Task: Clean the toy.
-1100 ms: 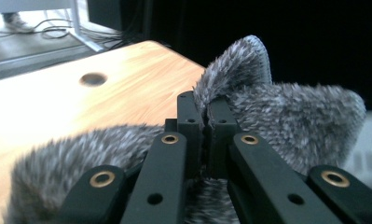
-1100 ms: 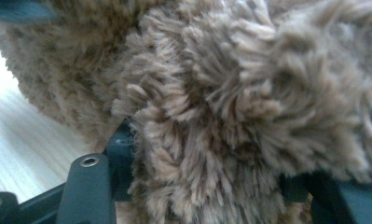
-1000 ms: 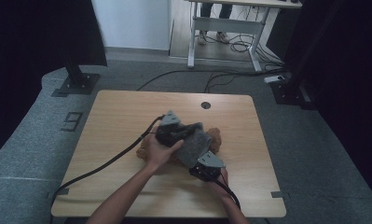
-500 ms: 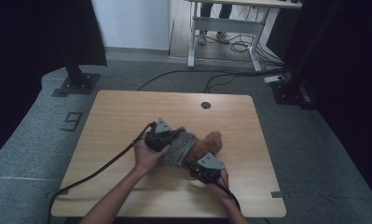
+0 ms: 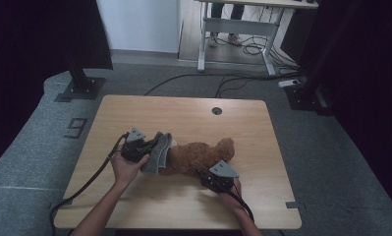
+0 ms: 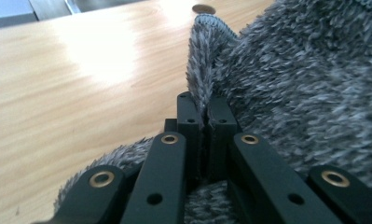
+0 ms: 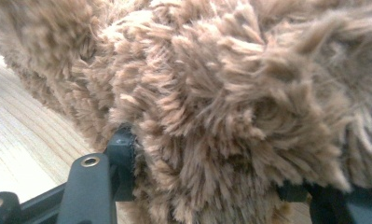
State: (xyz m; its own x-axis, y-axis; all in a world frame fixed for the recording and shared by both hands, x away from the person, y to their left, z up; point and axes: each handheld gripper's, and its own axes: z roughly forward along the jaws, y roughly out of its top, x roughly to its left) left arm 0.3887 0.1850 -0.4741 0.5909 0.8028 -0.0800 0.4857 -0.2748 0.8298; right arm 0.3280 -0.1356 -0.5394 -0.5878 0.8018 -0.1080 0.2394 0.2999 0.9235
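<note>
High view: above the near edge of the wooden table (image 5: 183,113), facing forward and down, far enough to take in the whole top. Left gripper view: low over that table, close against grey fleece (image 6: 305,84). Right gripper view: pressed into brown plush toy (image 7: 230,93). All three share the tabletop.

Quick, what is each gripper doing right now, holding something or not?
Left gripper: shut on the edge of the grey fuzzy cloth.
Right gripper: closed on the brown teddy bear, fur between its fingers.
</note>
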